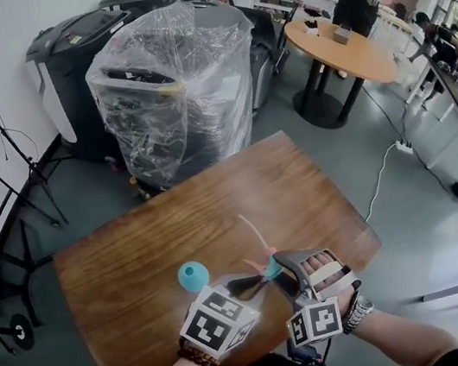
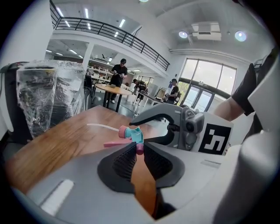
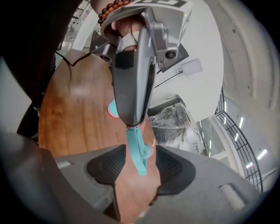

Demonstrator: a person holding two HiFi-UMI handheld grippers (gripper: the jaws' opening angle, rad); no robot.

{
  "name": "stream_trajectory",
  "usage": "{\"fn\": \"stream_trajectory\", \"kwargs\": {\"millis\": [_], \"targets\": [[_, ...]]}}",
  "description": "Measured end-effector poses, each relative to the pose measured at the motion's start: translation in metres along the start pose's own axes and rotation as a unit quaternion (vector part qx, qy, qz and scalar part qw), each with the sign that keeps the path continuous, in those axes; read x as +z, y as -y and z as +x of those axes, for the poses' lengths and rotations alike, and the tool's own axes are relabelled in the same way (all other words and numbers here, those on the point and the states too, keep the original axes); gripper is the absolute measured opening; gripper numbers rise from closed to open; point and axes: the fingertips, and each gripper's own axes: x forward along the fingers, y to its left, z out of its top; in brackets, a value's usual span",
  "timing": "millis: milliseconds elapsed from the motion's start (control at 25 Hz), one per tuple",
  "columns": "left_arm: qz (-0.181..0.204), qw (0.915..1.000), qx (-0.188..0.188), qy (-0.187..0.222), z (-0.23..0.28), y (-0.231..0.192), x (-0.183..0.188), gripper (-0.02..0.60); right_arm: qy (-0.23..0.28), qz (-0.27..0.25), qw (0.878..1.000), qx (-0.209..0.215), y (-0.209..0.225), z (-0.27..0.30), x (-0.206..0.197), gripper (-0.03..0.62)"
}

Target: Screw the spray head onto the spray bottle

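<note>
while the left gripper (image 2: pixel 139 146) has its jaws nearly together, pinching a small pink part at the end of the spray head (image 2: pixel 131 133), the right gripper (image 3: pixel 140 151) faces it from the other side with its jaws standing apart. the head's teal lever hangs in the gap between the right pads, and neither pad presses on it. the spray head is held over the wooden table (image 1: pixel 135 247), near its front edge, and its thin pale tube (image 2: pixel 101 126) points away from both grippers. the spray bottle (image 1: pixel 192 274), round and teal from above, stands on the table just left of the left gripper, apart from the head, with nothing screwed onto it.
</note>
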Motion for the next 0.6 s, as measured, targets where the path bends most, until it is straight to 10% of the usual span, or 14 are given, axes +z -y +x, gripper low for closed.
{"fn": "stream_trajectory", "kwargs": {"millis": [600], "targets": [[-0.005, 0.9979, -0.024, 0.06, -0.047, 0.014, 0.001, 0.078, -0.008, -0.054, 0.999, -0.002, -0.005, 0.001, 0.035, 0.118]]}}
